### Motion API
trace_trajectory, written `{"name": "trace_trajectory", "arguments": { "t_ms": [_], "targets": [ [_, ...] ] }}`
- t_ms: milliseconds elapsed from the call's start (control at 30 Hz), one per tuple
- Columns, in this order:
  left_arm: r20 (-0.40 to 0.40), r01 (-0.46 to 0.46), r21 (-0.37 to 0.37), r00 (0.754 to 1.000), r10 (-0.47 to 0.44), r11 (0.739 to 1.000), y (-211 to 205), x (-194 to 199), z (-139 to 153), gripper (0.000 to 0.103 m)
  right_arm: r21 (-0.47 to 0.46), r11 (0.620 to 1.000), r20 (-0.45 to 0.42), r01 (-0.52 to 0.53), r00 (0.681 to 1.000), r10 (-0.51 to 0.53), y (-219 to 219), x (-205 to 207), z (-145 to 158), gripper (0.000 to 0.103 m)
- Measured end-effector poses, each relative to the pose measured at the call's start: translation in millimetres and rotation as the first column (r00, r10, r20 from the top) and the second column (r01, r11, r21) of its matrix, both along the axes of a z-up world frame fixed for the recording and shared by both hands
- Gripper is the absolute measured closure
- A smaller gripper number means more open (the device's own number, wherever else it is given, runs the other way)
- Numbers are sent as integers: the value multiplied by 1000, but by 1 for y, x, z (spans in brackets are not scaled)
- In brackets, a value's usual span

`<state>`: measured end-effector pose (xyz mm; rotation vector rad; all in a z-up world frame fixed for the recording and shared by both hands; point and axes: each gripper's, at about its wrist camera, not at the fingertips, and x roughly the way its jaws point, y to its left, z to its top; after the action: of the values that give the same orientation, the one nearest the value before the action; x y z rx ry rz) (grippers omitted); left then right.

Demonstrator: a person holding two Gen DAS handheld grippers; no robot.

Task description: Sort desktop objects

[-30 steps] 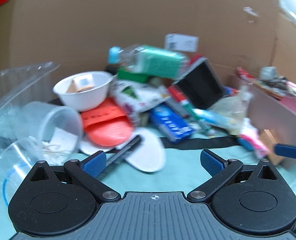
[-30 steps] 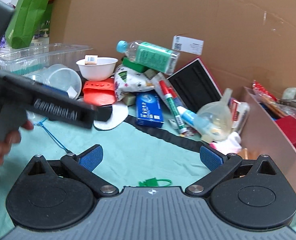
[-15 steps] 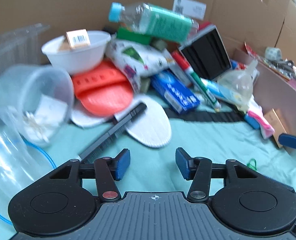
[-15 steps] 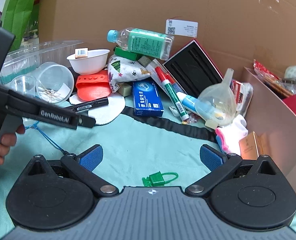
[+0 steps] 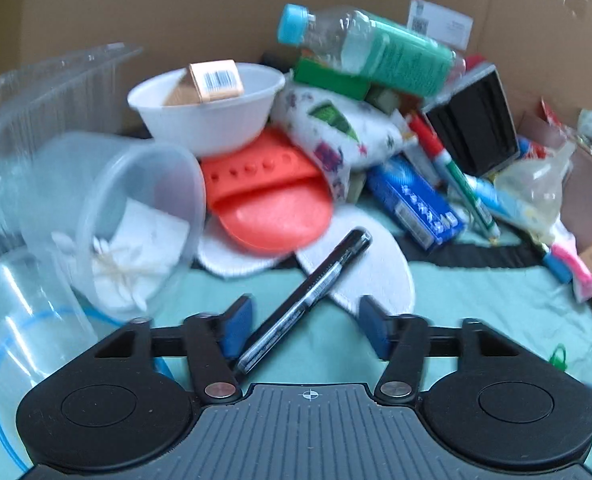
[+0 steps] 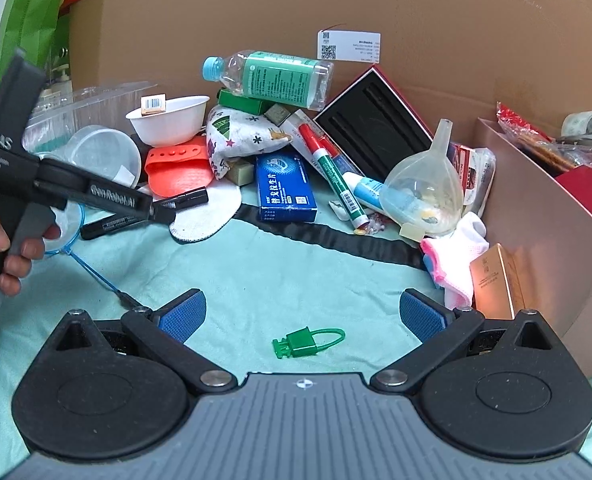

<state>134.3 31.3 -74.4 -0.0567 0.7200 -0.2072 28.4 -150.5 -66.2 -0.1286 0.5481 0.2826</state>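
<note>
Clearly you are only at the start: almost everything is heaped in one pile against the cardboard wall [image 6: 436, 8], and nothing looks sorted yet. Your left gripper [image 5: 305, 325] has its blue pads partly spread around the black marker [image 5: 308, 296], which lies slanting from 7 o'clock up toward 1 o'clock, its far end resting on the white pad [image 5: 372, 264]. In the blurred left wrist view the marker passes just beside the left pad; you cannot tell from it whether they touch, and no pinch is made. Your right gripper [image 6: 302, 314] hangs with its fingers wide apart and empty over the teal cloth [image 6: 296, 264], the small green lock [image 6: 306, 342] lying between them at 6 o'clock. Left to do is nearly all of it: the water bottle [image 6: 272, 78], white bowl [image 6: 170, 120], orange mitt [image 6: 180, 168], blue box [image 6: 284, 188], red-green marker [image 6: 330, 172] and funnel [image 6: 424, 188] lie mixed together from 10 to 2 o'clock. The pink box [image 6: 544, 216] at 3 o'clock may be a destination
</note>
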Motion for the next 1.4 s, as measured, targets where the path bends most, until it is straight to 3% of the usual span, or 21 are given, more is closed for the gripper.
{"name": "trace_trajectory", "arguments": {
  "t_ms": [33, 67, 233, 300, 433, 600, 767, 833, 1033, 1100, 1300, 1367, 1400],
  "targets": [
    [-15, 19, -7, 1000, -20, 1000, -2, -4, 0, 57, 2, 1000, -1, 1, 1000, -1, 0, 1, 0, 1],
    [-33, 40, -36, 999, -41, 999, -5, -7, 2, 61, 4, 1000, -4, 3, 1000, -3, 0, 1, -1, 1],
    [-113, 113, -155, 985, -131, 981, -33, -24, 3, 57, 16, 1000, -14, -2, 1000, 2, 2, 2, -3, 1],
    [-103, 152, -162, 980, -169, 975, -48, -30, 3, 49, 11, 1000, -15, -6, 1000, 6, 2, 0, -4, 0],
    [-100, 202, -242, 968, -232, 949, -56, -34, 7, 48, 8, 1000, -23, -9, 1000, 9, -1, -5, -5, 1],
    [-88, 140, -182, 984, -157, 973, -46, -29, 10, 48, 75, 996, -34, -54, 998, 57, 5, -5, -2, 4],
    [-101, 142, -188, 981, -162, 972, -41, -28, 11, 47, 66, 990, -66, -127, 989, 131, 30, 3, -7, 33],
    [-107, 159, -196, 977, -182, 968, -43, -28, 10, 46, 75, 989, -105, -130, 985, 138, 34, 7, -12, 37],
    [-128, 188, -209, 967, -218, 960, -63, -29, 4, 46, 10, 990, -127, -139, 982, 140, 25, 3, -12, 84],
    [-126, 192, -209, 967, -221, 959, -70, -28, 2, 46, -29, 993, -131, -112, 986, 107, 15, 3, -11, 86],
    [-147, 148, -246, 971, -188, 958, -93, -21, -1, 43, -34, 996, -124, -80, 989, 76, 1, 6, -11, 85],
    [-150, 147, -231, 971, -184, 962, -102, -19, 0, 44, -28, 996, -124, -82, 989, 78, 3, 9, -11, 83],
    [-150, 147, -215, 972, -181, 966, -106, -18, 0, 49, -23, 996, -124, -83, 989, 80, 4, 11, -12, 82]
  ]
}}
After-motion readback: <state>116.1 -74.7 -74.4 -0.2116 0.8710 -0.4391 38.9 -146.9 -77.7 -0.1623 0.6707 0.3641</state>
